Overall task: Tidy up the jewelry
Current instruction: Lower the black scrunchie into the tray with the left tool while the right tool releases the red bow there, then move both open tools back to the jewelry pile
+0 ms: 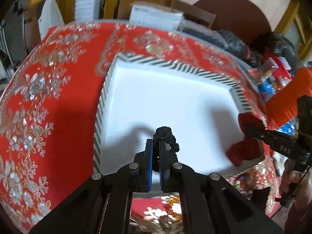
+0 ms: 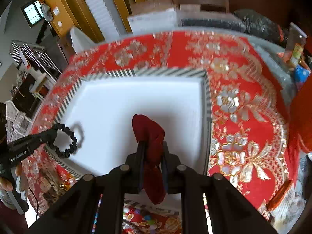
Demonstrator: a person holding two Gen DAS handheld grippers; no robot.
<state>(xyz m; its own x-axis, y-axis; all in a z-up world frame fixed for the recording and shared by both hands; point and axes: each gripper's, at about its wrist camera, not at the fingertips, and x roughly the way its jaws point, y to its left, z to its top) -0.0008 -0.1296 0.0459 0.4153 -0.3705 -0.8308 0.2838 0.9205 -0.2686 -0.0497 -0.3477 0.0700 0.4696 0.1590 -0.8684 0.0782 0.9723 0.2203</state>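
Observation:
A white shallow box with a black-and-white striped rim (image 1: 175,63) lies on a red embroidered cloth (image 1: 68,101). My left gripper (image 1: 155,141) hangs over the box's near left part, shut on a black scrunchie (image 1: 171,138). In the right wrist view that black scrunchie (image 2: 66,143) dangles as an open ring from the left gripper (image 2: 53,131) over the box's left edge. My right gripper (image 2: 153,145) is shut on a dark red scrunchie (image 2: 148,130) above the white floor inside the striped rim (image 2: 165,71). The left wrist view shows the right gripper (image 1: 247,128) with the red scrunchie (image 1: 241,154) at the box's right side.
The red cloth (image 2: 243,117) covers a round table. Behind it stand a white carton (image 1: 156,15), black bags (image 1: 234,41) and wooden furniture. Colourful packets (image 1: 273,74) lie at the right. A person's hand (image 1: 292,179) grips the right handle.

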